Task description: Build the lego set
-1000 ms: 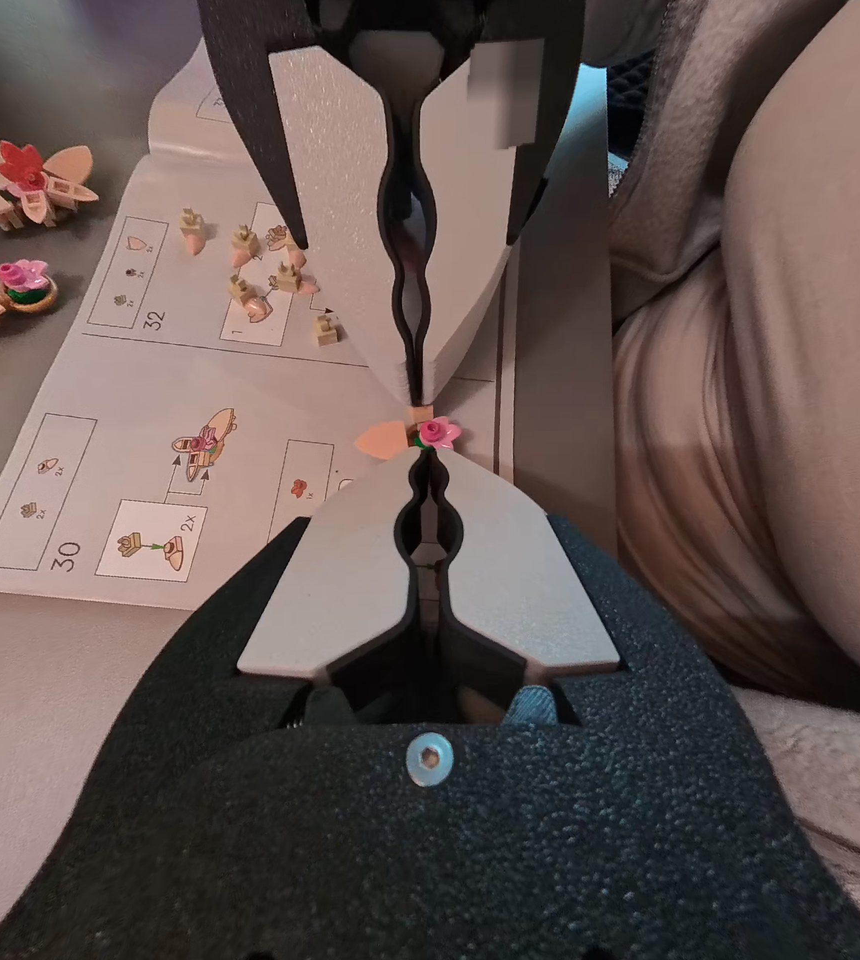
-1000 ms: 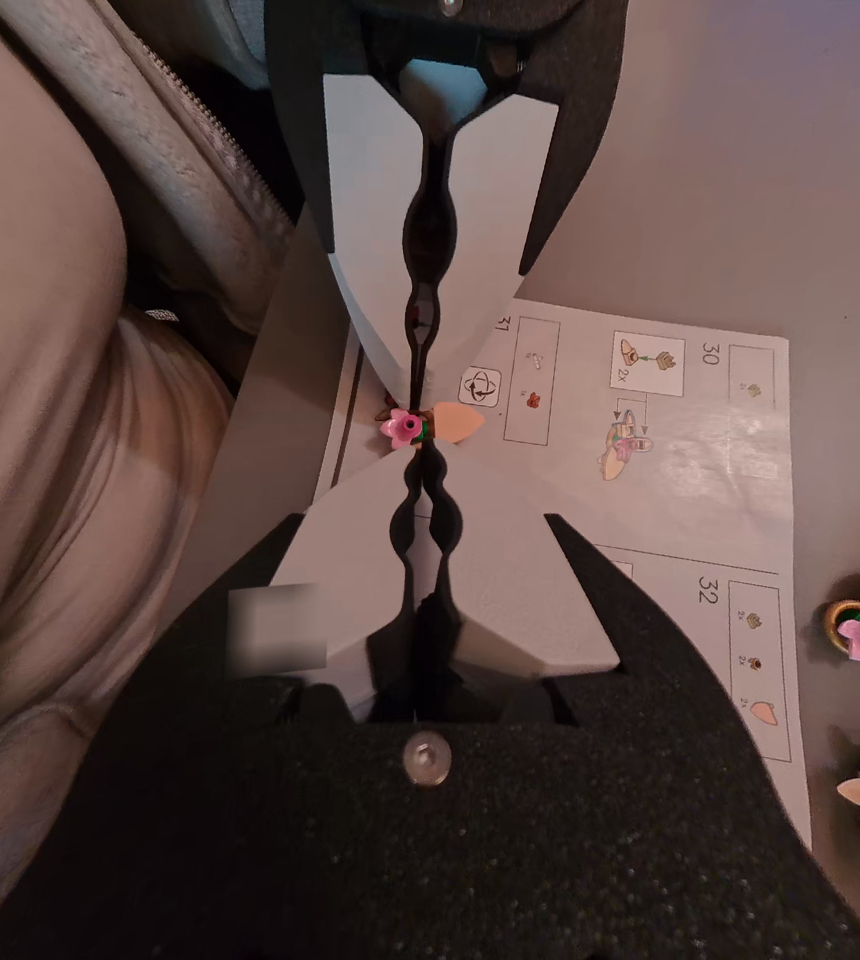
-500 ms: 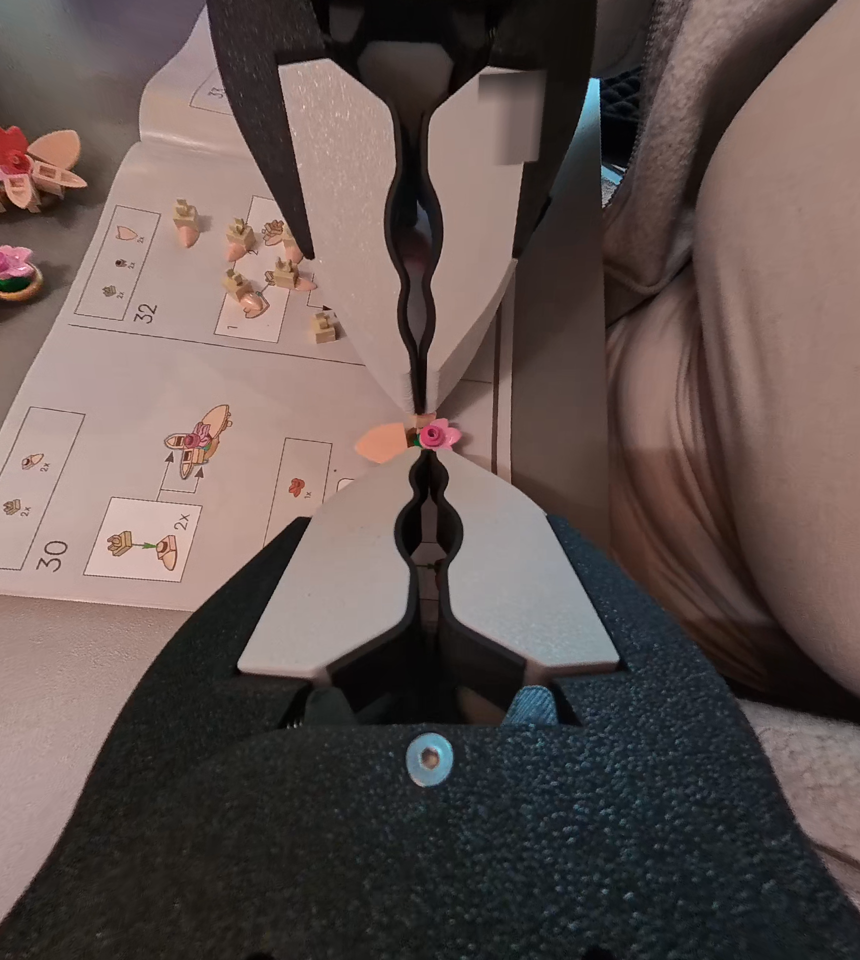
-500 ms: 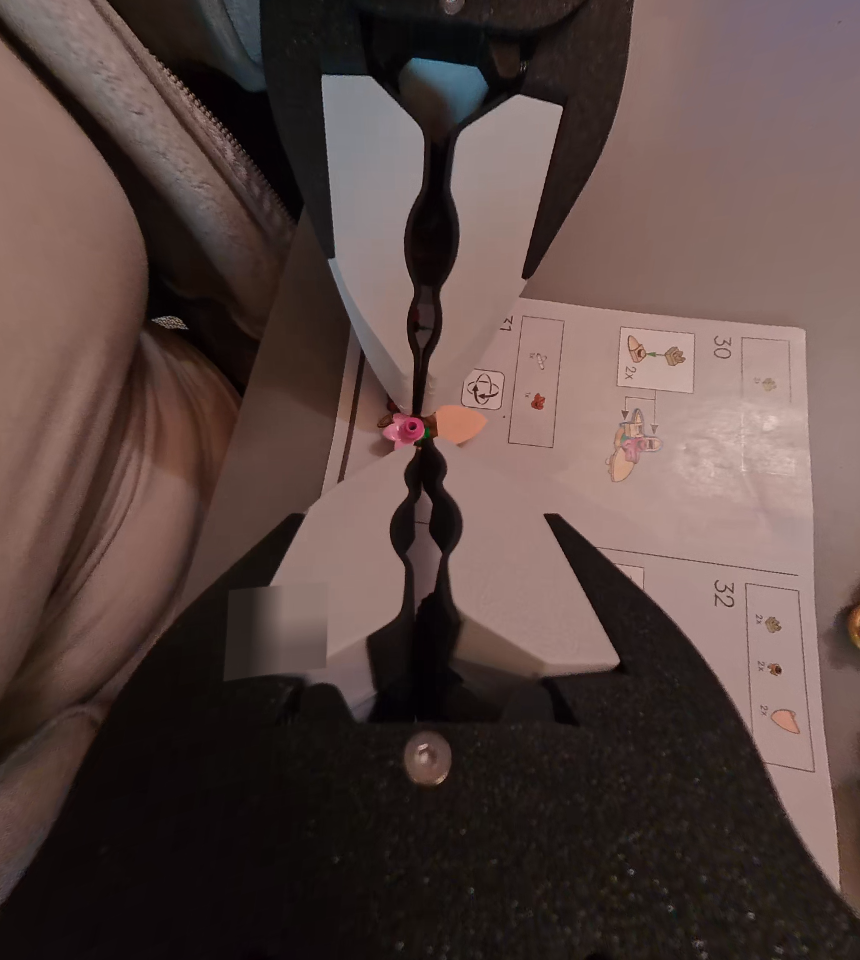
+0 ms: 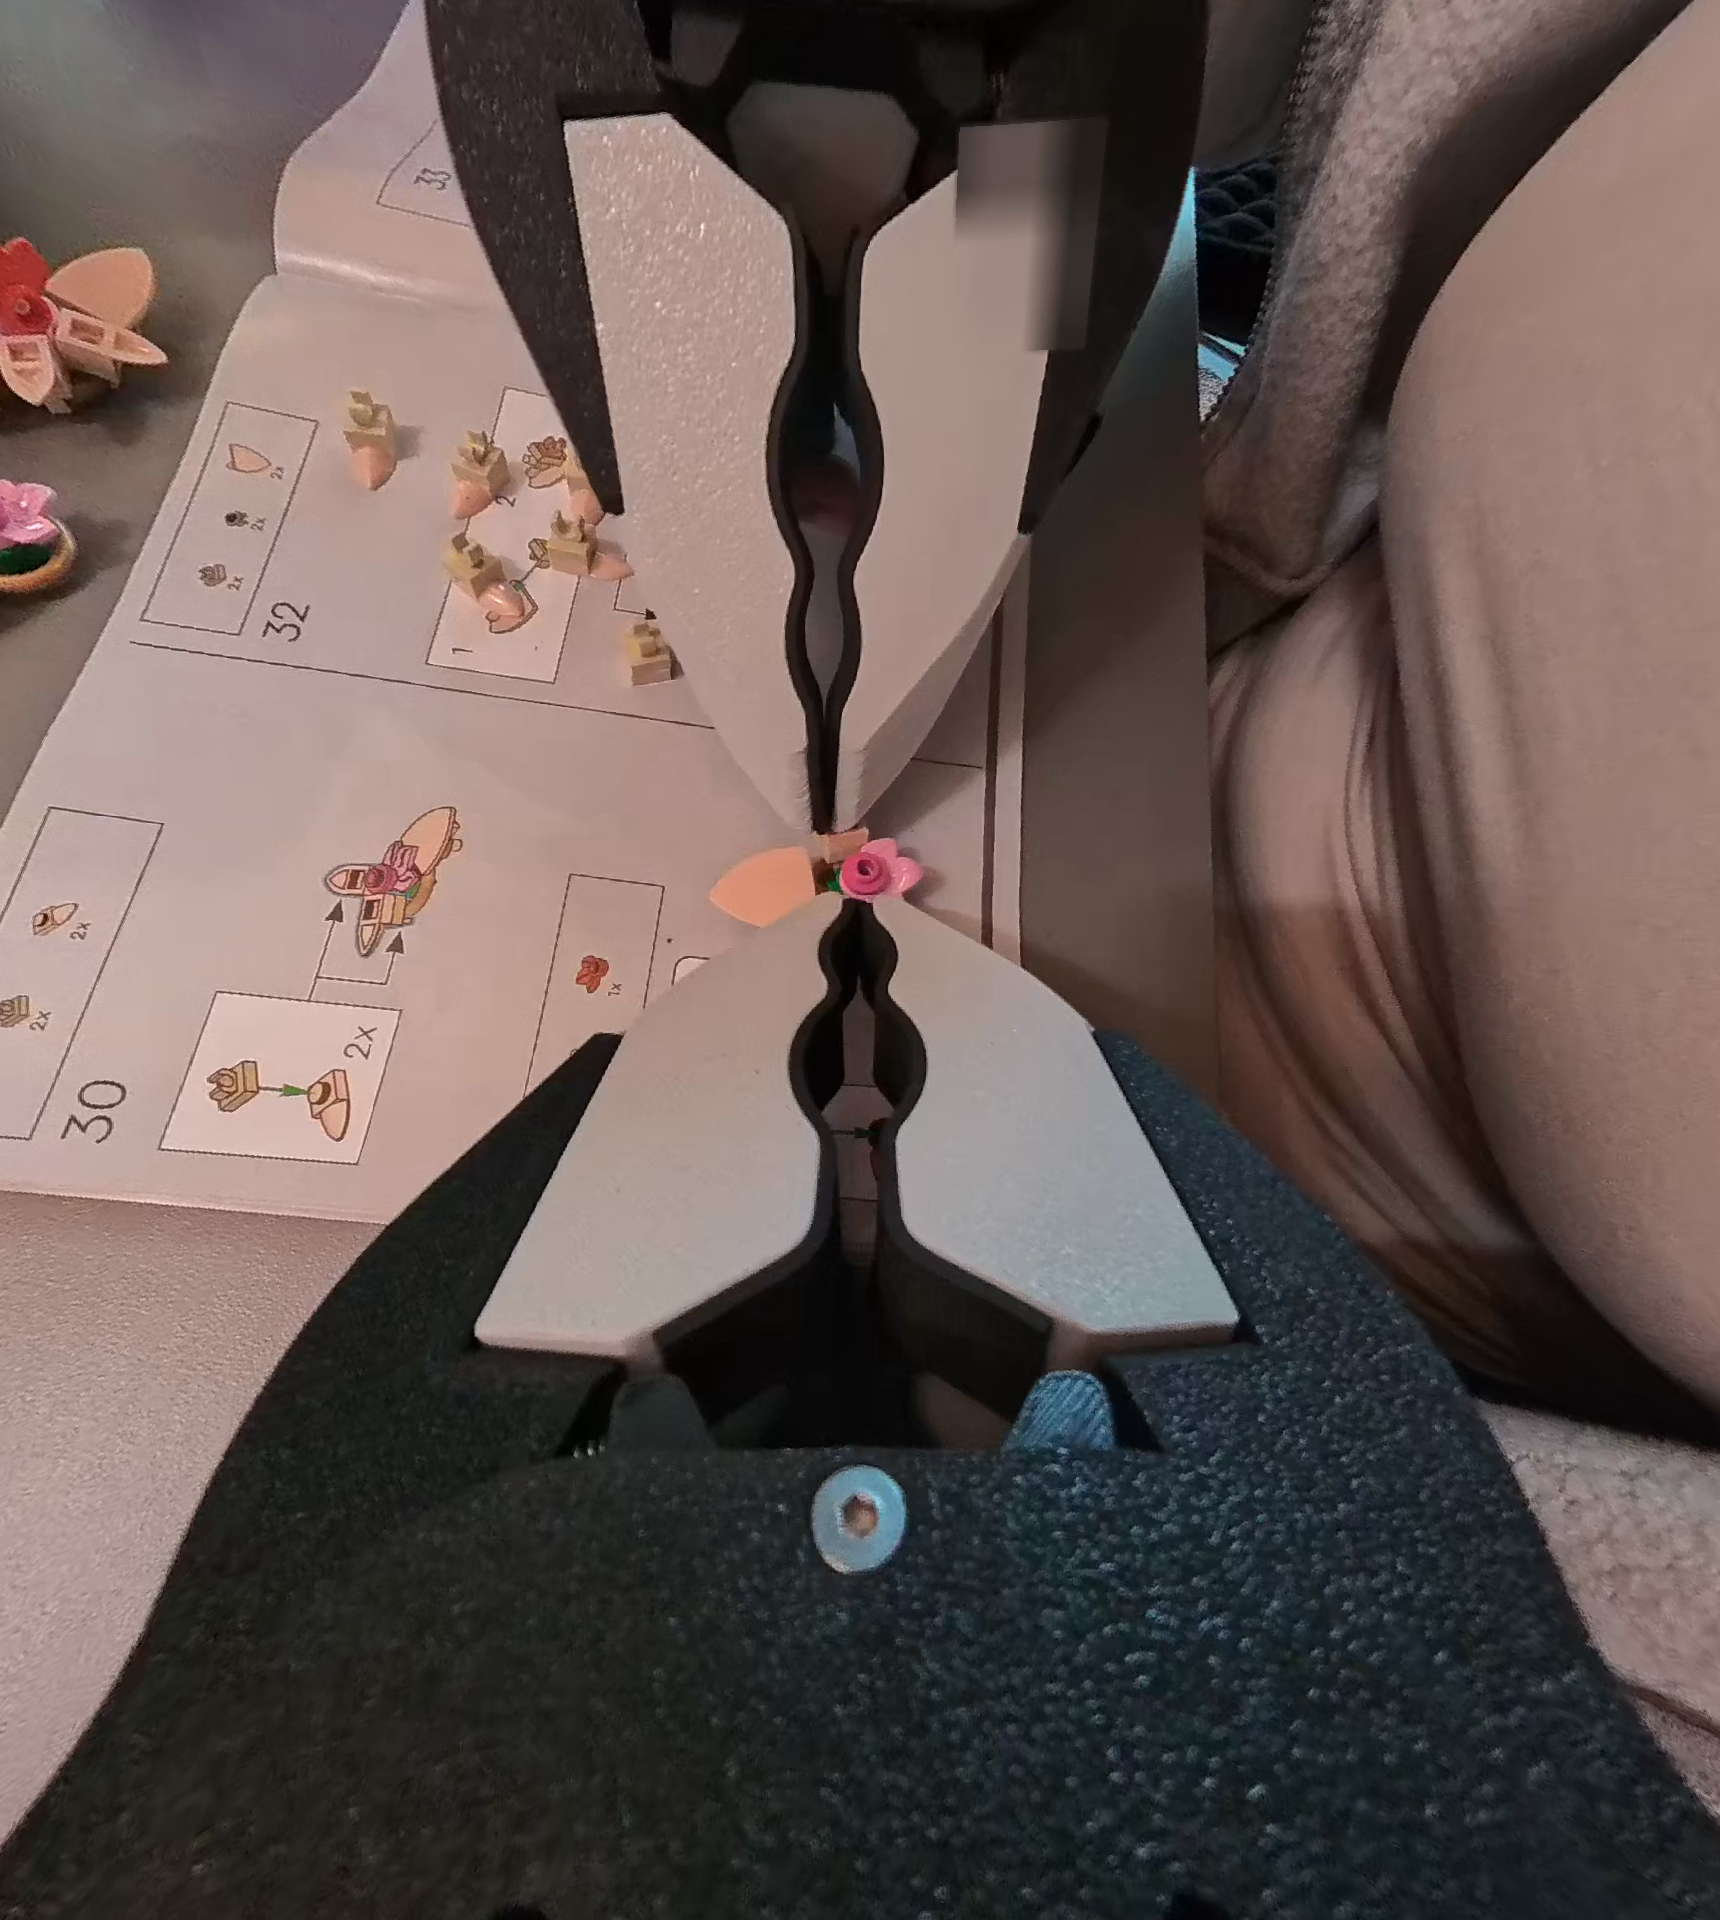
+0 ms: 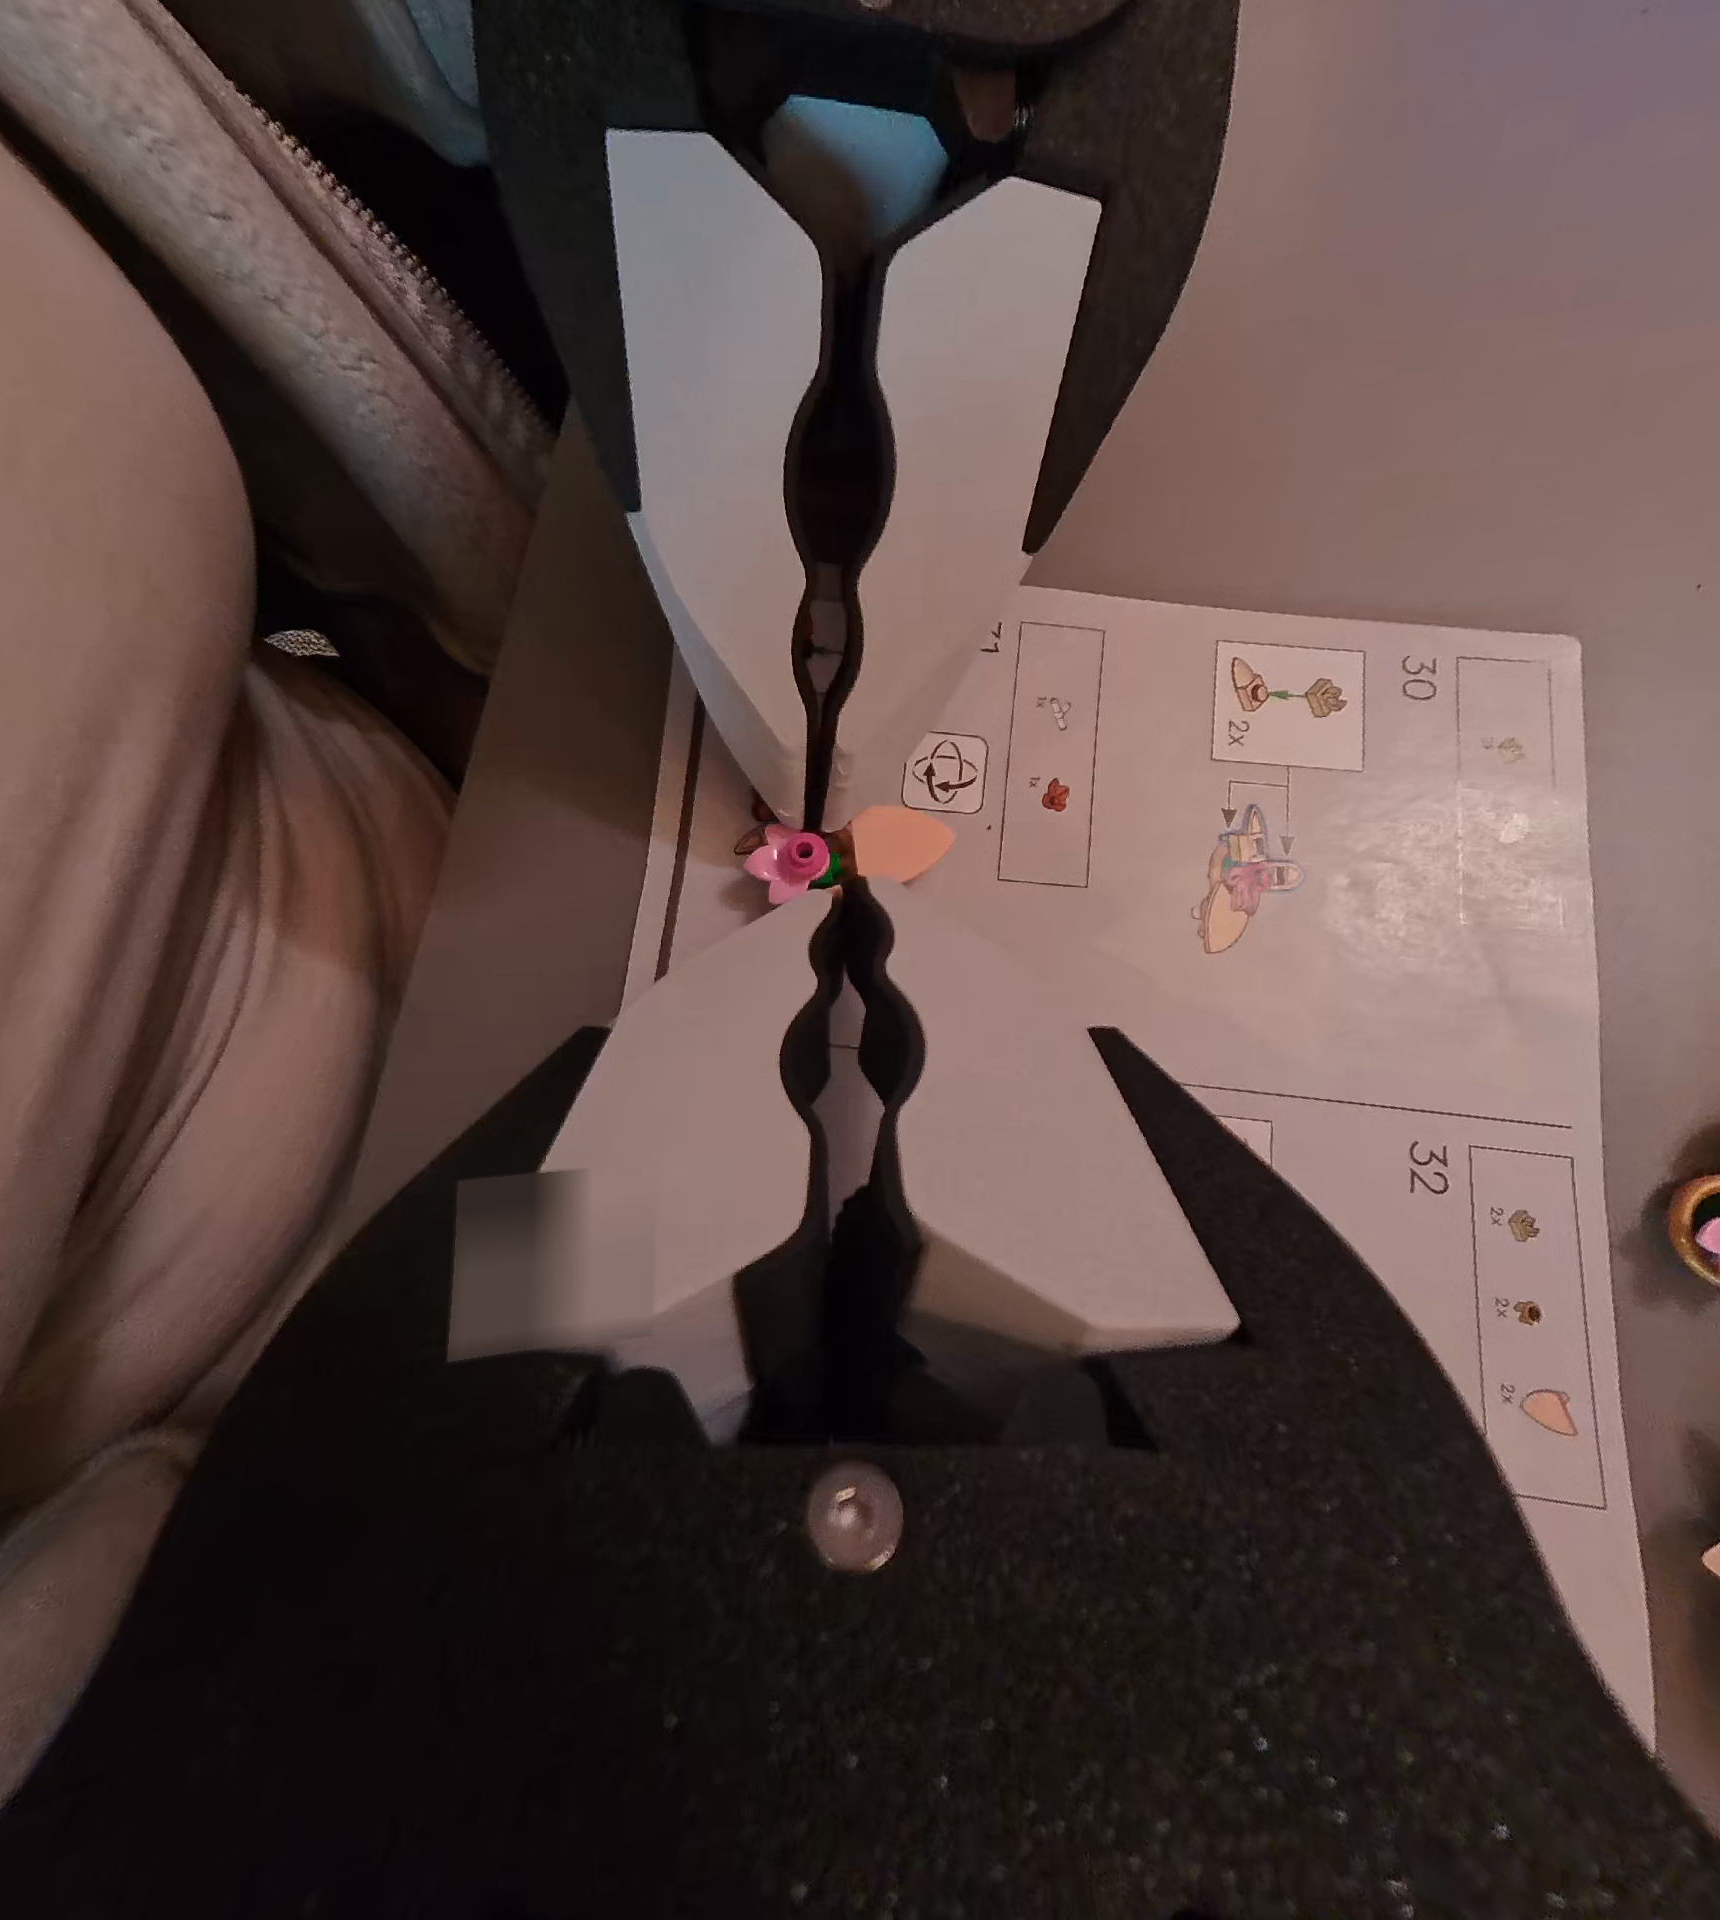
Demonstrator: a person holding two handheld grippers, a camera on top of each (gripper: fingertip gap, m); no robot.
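Evidently both tools pinch one small plastic brick flower cluster [image 5: 840, 878] | left gripper [image 5: 840, 914] clamps its near side, right gripper [image 5: 828, 821] a tan piece on top | held above the open instruction booklet [image 5: 336, 790] | looks like press-fitting mid-air.

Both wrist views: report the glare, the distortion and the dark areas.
Right wrist view: a pale sheen washes out part of the instruction sheet; the black tongs body at the bottom is deep in shadow. Left wrist view: light is even, no strong glare on the sheet. Both: wide-angle bending, strongest at the edges.
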